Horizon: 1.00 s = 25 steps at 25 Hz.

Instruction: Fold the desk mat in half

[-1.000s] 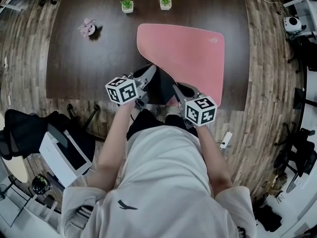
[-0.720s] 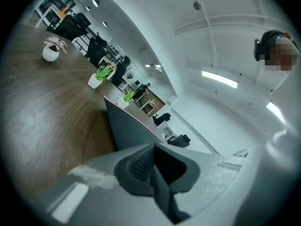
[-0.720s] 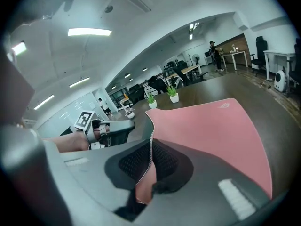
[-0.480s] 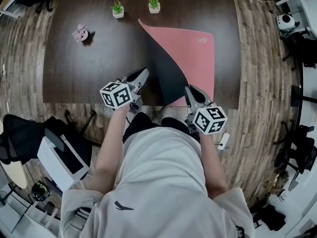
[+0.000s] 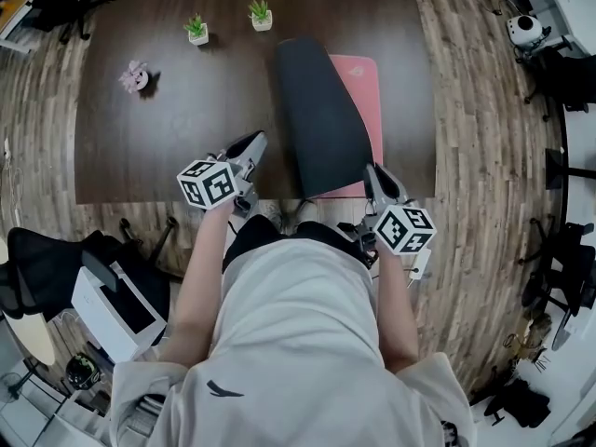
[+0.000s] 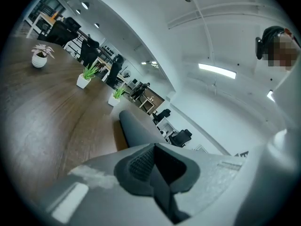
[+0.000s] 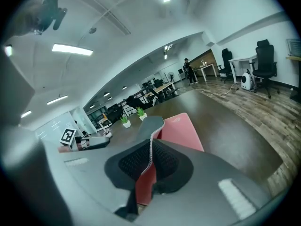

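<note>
The desk mat lies on the dark wooden desk, its left half turned over to the right. Its black underside covers most of the pink top, of which only a strip shows. My right gripper is at the desk's near edge, shut on the mat's near edge. In the right gripper view that gripper has the mat's edge between its pads, pink to the right and black to the left. My left gripper is shut, left of the mat and apart from it. In the left gripper view, that gripper holds nothing, and the black fold rises beyond it.
Two small green plants in white pots stand at the desk's far edge, and a pink plant stands to the left. A white box and a black chair are on the floor at my left. Office chairs stand at the right.
The right gripper has carried the mat's lifted edge to the right, so the black underside now covers most of the pink. The left gripper has drawn left, away from the mat.
</note>
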Each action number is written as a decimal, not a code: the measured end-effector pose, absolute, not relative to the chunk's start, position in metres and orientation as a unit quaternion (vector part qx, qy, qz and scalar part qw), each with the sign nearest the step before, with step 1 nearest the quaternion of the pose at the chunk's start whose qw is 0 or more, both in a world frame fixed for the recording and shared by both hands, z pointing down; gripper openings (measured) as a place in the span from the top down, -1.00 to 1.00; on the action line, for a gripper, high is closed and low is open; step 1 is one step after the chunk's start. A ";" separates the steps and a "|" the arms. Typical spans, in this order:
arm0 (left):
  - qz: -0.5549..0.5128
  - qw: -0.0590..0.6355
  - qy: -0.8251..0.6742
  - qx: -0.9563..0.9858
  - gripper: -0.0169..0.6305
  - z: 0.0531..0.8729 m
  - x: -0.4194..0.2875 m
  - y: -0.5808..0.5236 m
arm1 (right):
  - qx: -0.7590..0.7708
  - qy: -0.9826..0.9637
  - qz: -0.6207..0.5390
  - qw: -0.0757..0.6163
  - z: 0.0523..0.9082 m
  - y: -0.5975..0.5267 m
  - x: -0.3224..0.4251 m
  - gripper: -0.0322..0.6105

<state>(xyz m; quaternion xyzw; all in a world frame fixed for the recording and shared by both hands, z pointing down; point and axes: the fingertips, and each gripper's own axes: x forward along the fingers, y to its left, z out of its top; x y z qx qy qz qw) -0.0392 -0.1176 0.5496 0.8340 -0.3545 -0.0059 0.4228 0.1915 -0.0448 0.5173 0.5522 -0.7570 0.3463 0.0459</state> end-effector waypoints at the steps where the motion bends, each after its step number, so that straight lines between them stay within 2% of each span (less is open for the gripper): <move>1: -0.004 0.422 -0.354 0.835 0.94 0.549 -0.037 -0.117 | 0.558 -0.751 0.349 0.044 0.520 -0.043 0.200 0.85; 12: 0.018 0.416 -0.354 0.838 0.94 0.546 -0.014 -0.098 | 0.604 -0.687 0.402 0.026 0.569 -0.009 0.283 0.85; 25: 0.020 0.413 -0.371 0.831 0.94 0.546 -0.018 -0.079 | 0.591 -0.669 0.450 0.043 0.621 0.001 0.281 0.85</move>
